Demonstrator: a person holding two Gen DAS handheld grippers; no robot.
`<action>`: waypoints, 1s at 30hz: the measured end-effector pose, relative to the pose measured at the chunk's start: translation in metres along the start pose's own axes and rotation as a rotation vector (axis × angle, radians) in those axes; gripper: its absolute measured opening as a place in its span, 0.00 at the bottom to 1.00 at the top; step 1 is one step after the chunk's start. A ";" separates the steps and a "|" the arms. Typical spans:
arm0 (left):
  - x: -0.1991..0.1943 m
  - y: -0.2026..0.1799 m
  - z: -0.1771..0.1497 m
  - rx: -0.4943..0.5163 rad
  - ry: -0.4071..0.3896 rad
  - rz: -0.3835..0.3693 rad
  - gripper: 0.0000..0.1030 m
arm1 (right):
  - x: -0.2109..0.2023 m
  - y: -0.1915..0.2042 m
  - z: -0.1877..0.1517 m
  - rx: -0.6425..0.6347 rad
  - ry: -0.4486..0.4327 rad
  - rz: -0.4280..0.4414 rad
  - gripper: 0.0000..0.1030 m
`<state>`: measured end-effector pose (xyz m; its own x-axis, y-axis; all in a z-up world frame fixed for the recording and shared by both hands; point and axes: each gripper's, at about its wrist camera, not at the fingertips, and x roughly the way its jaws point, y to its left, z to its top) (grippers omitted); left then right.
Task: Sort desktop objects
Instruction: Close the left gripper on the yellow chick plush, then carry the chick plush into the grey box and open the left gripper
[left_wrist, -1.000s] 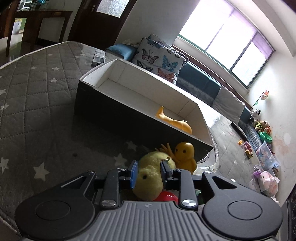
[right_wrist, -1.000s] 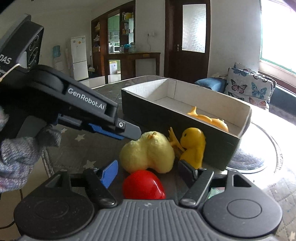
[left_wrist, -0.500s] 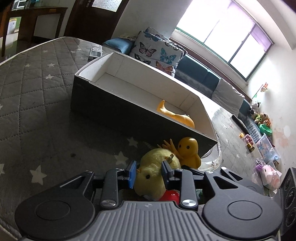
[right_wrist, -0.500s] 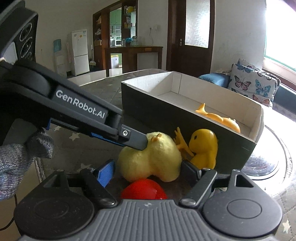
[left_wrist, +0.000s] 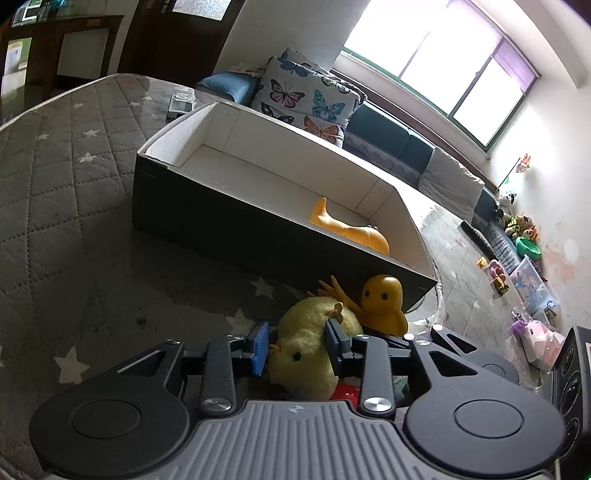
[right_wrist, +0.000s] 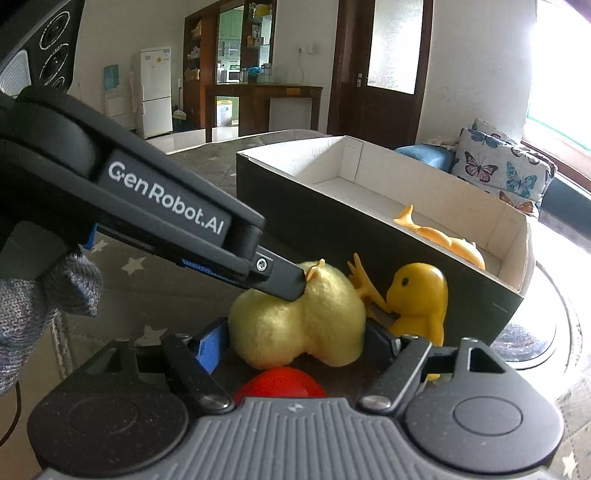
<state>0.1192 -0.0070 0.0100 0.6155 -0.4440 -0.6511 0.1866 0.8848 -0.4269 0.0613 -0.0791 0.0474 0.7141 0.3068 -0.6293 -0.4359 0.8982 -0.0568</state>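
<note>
Beside the table's near edge, left tool (left_wrist: 296, 343) now pinches fluffy yellow plush chick (left_wrist: 314, 354), lifted slightly; right tool (right_wrist: 291, 341) open; boxing likely next.

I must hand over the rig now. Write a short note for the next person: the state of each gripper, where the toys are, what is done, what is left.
Left gripper: shut on the yellow plush chick, low over the mat, in front of the box.
Right gripper: open, jaws on both sides of the same chick, holding nothing.
Done: the orange rubber toy lies inside the box.
Left: the plush chick, the yellow rubber duck against the box's front wall, and the red object beneath the chick, all outside the box.
</note>
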 end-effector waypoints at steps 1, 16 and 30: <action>0.000 0.001 0.000 -0.005 0.000 -0.004 0.35 | 0.000 0.000 0.000 0.003 -0.001 0.001 0.75; -0.021 0.009 0.008 -0.024 -0.045 -0.055 0.35 | -0.009 0.006 0.011 -0.016 -0.050 0.017 0.73; -0.048 0.004 0.017 0.036 -0.107 -0.109 0.37 | -0.027 0.011 0.033 -0.108 -0.153 -0.008 0.73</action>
<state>0.1037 0.0201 0.0505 0.6678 -0.5217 -0.5309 0.2825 0.8376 -0.4676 0.0554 -0.0670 0.0898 0.7893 0.3511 -0.5038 -0.4798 0.8646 -0.1492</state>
